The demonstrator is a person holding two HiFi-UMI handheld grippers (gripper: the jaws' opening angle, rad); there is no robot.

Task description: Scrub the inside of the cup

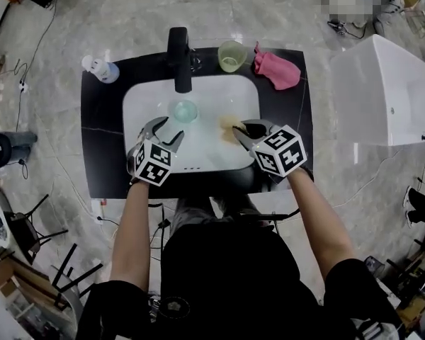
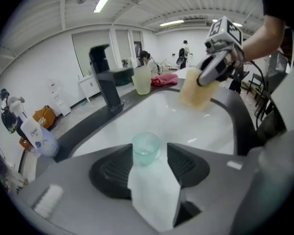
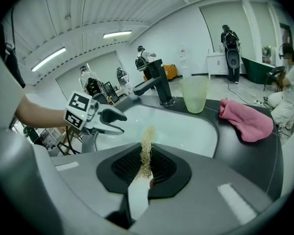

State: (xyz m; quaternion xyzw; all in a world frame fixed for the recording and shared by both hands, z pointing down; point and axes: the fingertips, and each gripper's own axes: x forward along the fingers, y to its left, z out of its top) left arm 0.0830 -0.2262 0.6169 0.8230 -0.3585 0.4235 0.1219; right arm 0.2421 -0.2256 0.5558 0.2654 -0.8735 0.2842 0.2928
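**While the cup [image 1: 185,110] stands free, the left side is nearer**

The left gripper [image 1: 171,127] has its fingers apart and grips nothing. The teal cup stands upright, mouth up, in the sink [image 1: 219,94] just ahead of them, in line with their gap. The right gripper [image 3: 146,153], fingers clamped on a fibrous scrubber [image 3: 147,138], hangs off to the cup's right.

A small, translucent teal cup [image 1: 185,110] stands upright, mouth up, on the floor of the white sink basin [image 1: 145,101], just in front of the black faucet [image 1: 179,59] and free of any grip. To its right, a tan, fibrous loofah scrubber [image 1: 230,127] hangs over the basin, pinched edge-on in the right gripper [image 1: 244,134].
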